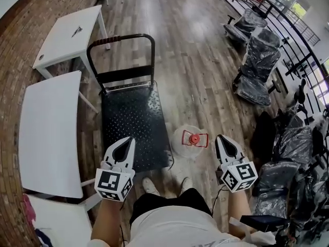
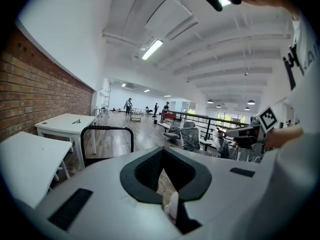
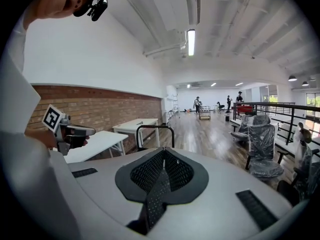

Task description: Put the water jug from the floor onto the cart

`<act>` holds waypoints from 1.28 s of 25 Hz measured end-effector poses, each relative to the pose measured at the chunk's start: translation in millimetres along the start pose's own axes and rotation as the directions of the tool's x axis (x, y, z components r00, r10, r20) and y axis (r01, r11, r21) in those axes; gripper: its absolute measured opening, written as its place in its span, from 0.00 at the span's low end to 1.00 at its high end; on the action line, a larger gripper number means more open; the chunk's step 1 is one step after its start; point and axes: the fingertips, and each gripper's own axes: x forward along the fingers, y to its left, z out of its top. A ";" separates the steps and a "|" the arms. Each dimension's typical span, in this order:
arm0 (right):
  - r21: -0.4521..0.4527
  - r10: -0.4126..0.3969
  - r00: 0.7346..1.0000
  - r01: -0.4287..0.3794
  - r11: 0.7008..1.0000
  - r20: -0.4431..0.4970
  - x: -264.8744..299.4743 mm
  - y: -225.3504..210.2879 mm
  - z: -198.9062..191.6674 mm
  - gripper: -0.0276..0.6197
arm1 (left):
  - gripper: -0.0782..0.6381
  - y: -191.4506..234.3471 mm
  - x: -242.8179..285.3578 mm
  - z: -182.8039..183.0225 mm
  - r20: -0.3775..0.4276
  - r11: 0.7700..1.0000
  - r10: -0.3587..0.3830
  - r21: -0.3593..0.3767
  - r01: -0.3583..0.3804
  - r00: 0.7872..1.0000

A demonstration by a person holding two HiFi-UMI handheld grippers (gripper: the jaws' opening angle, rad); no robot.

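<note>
The clear water jug [image 1: 188,147] with a red cap stands on the wooden floor just right of the cart's near right corner. The cart [image 1: 131,117] has a black tread-plate deck and an upright black handle [image 1: 121,39] at its far end. My left gripper [image 1: 126,142] hovers over the deck's near edge, left of the jug, its tips together and nothing held. My right gripper [image 1: 222,139] hangs right of the jug, shut and empty. The jug lies between the two grippers, touching neither. The cart handle [image 2: 107,129] shows in the left gripper view, and the handle [image 3: 155,128] also in the right gripper view.
Two white tables [image 1: 50,133] [image 1: 69,32] stand left of the cart by the brick wall. Plastic-wrapped office chairs [image 1: 259,60] and a black railing [image 1: 288,19] line the right side. The person's feet [image 1: 164,181] are just behind the jug. People stand far down the hall [image 2: 129,104].
</note>
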 end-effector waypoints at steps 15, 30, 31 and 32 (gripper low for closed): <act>-0.029 0.110 0.932 -0.128 0.991 -0.347 98.1 -84.3 -194.8 0.33 | 0.11 -21.3 40.7 -85.9 -0.126 0.987 0.125 -0.084 -0.136 0.984; -0.092 0.134 0.799 -0.230 0.969 -0.587 174.8 -104.2 -409.5 0.58 | 0.11 -35.6 49.9 -184.7 -0.233 0.970 0.207 -0.075 -0.230 0.950; -0.098 0.133 0.791 -0.237 0.967 -0.597 177.4 -104.5 -417.3 0.58 | 0.11 -33.7 50.3 -188.4 -0.235 0.969 0.214 -0.074 -0.237 0.948; -0.104 0.131 0.784 -0.242 0.965 -0.607 179.3 -105.0 -424.4 0.58 | 0.11 -32.3 50.4 -192.1 -0.238 0.967 0.219 -0.075 -0.243 0.946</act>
